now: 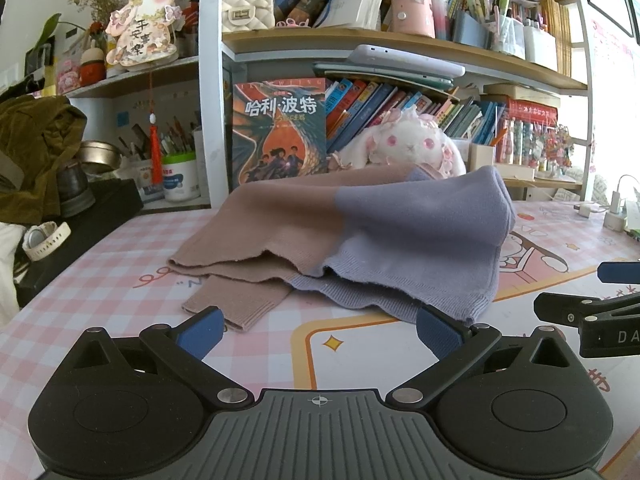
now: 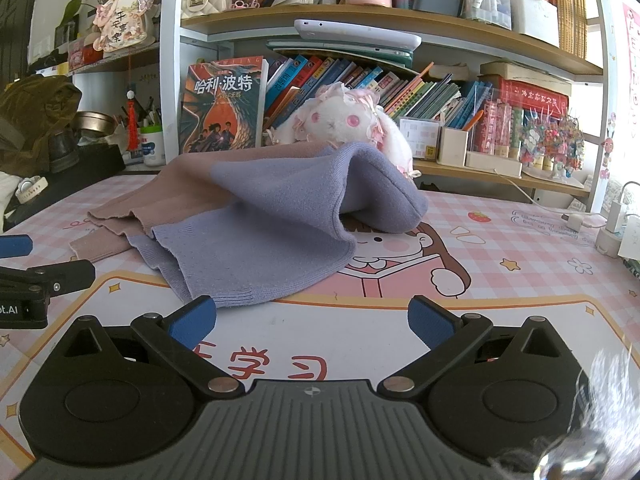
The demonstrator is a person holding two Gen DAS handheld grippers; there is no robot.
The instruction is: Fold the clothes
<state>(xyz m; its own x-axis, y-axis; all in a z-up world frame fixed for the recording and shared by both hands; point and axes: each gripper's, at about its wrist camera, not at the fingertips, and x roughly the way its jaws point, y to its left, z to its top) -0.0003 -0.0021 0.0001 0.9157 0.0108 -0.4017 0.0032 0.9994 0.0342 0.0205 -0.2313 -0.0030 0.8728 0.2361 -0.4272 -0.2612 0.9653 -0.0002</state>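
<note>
One two-tone sweater; two grippers, left and right; one plush rabbit; one wristwatch; perhaps two stacked tablets.

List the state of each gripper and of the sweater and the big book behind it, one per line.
Left gripper: open, holding nothing, just short of the sweater.
Right gripper: open, holding nothing.
Sweater: partly folded on the desk mat, top layer humped, one cuff sticking out.
Big book: closed, upright against the shelf.

Black left tool with blue pads, silver screws.
</note>
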